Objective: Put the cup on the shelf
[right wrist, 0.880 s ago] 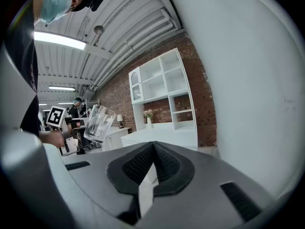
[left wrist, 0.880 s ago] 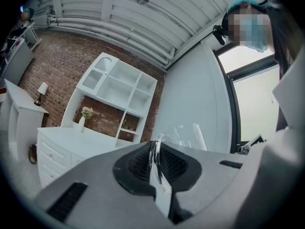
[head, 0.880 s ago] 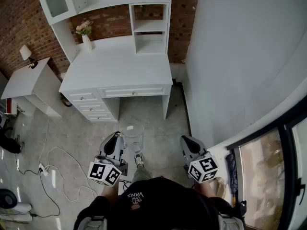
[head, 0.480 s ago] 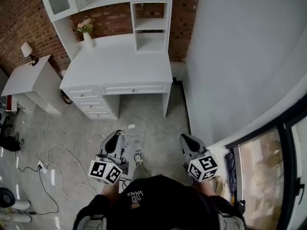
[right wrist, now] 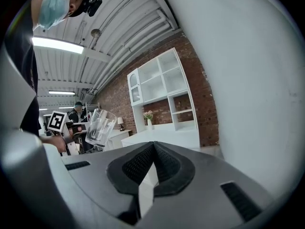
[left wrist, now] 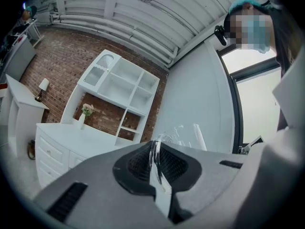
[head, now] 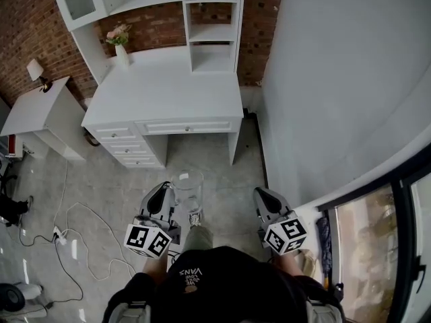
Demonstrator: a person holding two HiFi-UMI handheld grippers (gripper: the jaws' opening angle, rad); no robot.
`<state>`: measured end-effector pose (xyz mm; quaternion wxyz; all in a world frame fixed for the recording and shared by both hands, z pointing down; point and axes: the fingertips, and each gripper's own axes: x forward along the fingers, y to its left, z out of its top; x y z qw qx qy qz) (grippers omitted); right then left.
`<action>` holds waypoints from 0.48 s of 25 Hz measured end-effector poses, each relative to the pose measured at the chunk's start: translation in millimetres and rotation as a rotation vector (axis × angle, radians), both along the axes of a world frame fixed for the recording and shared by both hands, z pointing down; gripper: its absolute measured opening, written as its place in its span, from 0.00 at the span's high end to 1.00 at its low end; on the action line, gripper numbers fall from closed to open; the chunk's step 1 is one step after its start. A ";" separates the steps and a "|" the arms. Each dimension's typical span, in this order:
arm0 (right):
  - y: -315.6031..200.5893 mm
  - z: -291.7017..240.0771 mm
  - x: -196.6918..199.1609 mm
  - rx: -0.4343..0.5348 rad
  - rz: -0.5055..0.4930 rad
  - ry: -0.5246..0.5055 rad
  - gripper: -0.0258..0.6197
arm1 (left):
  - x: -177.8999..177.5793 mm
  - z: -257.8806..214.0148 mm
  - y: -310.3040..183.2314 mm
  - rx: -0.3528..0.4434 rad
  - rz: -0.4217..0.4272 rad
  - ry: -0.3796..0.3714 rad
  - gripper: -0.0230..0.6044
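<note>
Left gripper (head: 166, 191): held low in front of the person's body, pointing forward at the desk, marker cube (head: 147, 241) nearest the torso. Its fingers (left wrist: 143, 162) are pressed nearly together and pinch the thin wall of the clear glass cup (head: 187, 191). In the left gripper view the glass edge runs straight down between the pads.

The cup hangs in the air above the grey floor (head: 215, 160), roughly upright in the head view. It sits just to the right of the left gripper's tips, between the two grippers and much closer to the left one. It is well short of the desk. I can't make out anything inside it.

Right gripper (head: 258, 194): same height, parallel to the left one, also pointing forward, well apart from the cup. Its fingers (right wrist: 164, 162) are closed against each other with nothing between them. Its view shows the cup off to its left.

Ahead: white tabletop (head: 168, 93) against a red brick wall (head: 27, 39), with the white shelf unit (head: 210, 36) standing on its back edge. The cubbies look bare. A white vase with pink flowers (head: 121, 51) stands at the tabletop's back left corner. A white side cabinet (head: 40, 116) is left of the desk, and white cables (head: 74, 224) lie on the floor at left.
</note>
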<state>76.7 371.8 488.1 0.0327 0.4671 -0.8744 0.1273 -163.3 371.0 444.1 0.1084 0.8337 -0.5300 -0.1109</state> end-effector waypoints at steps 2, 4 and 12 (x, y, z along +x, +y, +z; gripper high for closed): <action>-12.0 0.6 -2.2 -0.005 0.009 -0.004 0.97 | -2.2 1.0 -17.1 -0.004 0.007 0.006 0.94; -27.0 -0.7 -3.3 -0.008 0.023 -0.005 0.97 | -2.7 -0.1 -38.3 -0.005 0.021 0.012 0.94; -105.6 -9.0 -21.2 -0.007 0.090 -0.014 0.97 | -17.5 -8.6 -128.3 0.001 0.091 0.006 0.94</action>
